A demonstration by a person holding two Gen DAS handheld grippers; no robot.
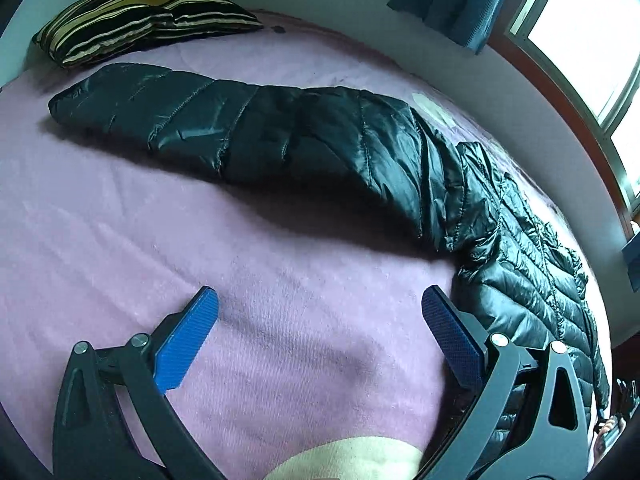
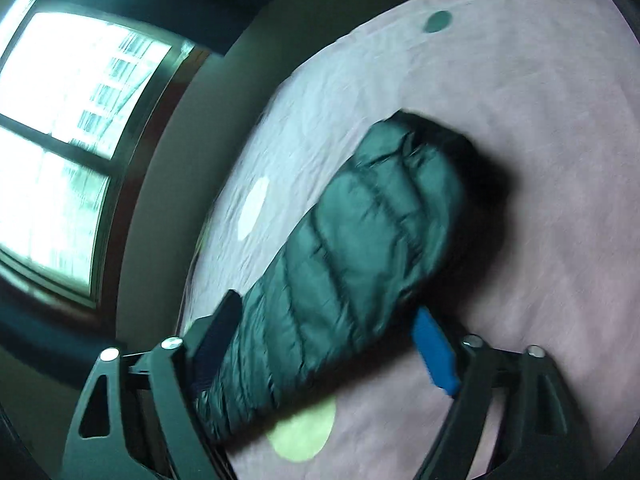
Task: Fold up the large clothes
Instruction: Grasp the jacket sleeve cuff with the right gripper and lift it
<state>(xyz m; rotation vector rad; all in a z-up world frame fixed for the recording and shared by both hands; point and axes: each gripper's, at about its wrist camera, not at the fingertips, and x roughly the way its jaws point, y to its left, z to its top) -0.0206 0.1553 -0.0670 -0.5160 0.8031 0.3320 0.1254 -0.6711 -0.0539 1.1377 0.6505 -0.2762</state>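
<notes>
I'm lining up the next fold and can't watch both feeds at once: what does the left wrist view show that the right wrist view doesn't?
Only the left wrist view: the striped pillow at the far end of the bed, a blue curtain, and the left claw open over bare sheet.

Only the right wrist view: the right claw straddling a jacket sleeve, and a green dot on the sheet.

Both: the dark puffer jacket, the pink sheet, a bright window.

Bed with a pale pink, slightly wrinkled sheet (image 1: 168, 216) (printed with a few pale and green spots). Long black quilted puffer jacket (image 1: 320, 140) lies stretched across it. Black-and-yellow striped pillow (image 1: 140, 20) rests at the far corner, apart from the jacket's end.
</notes>
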